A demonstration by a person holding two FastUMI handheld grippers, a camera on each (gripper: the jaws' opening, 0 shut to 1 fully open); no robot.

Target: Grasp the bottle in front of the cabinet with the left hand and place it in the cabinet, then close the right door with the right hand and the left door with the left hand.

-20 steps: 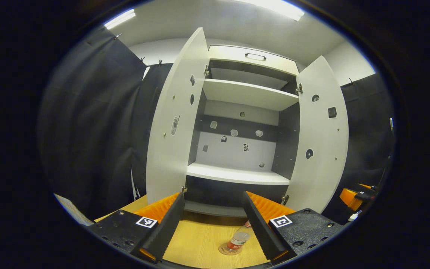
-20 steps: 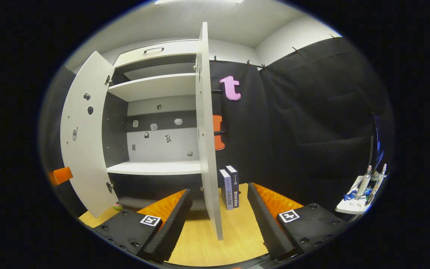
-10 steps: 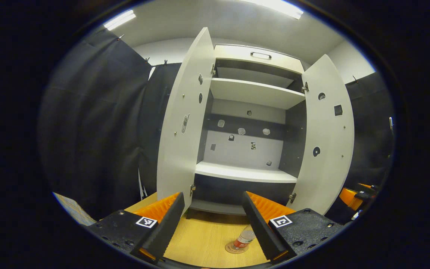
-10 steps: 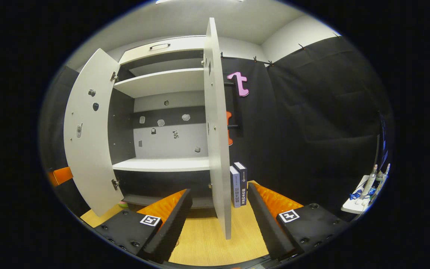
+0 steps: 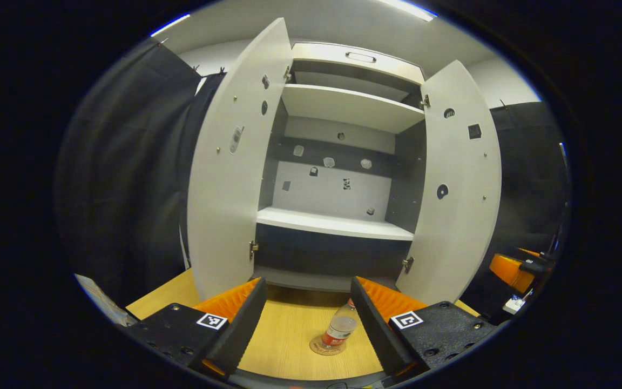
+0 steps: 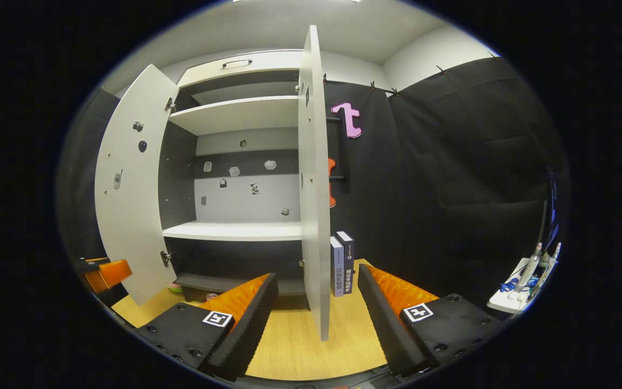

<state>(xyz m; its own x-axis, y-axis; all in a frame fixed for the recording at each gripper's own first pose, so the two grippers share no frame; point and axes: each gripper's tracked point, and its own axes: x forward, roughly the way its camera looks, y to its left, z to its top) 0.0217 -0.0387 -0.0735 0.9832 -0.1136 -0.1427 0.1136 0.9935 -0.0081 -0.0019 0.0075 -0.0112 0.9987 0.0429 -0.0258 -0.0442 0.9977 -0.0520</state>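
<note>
A small clear bottle with a red label stands upright on a round coaster on the wooden table, in front of the open cabinet. My left gripper is open above and short of the bottle, which shows low between its fingers, close to the right one. Both white doors stand wide open: the left door and the right door. In the right gripper view the right door is edge-on, and my right gripper is open on either side of its lower edge without touching it.
Two upright books stand on the table right of the cabinet. A white power strip with cables lies far right. The other gripper shows far off at the right edge and, in the right gripper view, at the left edge.
My left gripper has tipped downward, so the cabinet sits higher in its view and more of the bottle shows. The right gripper has drifted slightly, keeping the door edge between its fingers.
</note>
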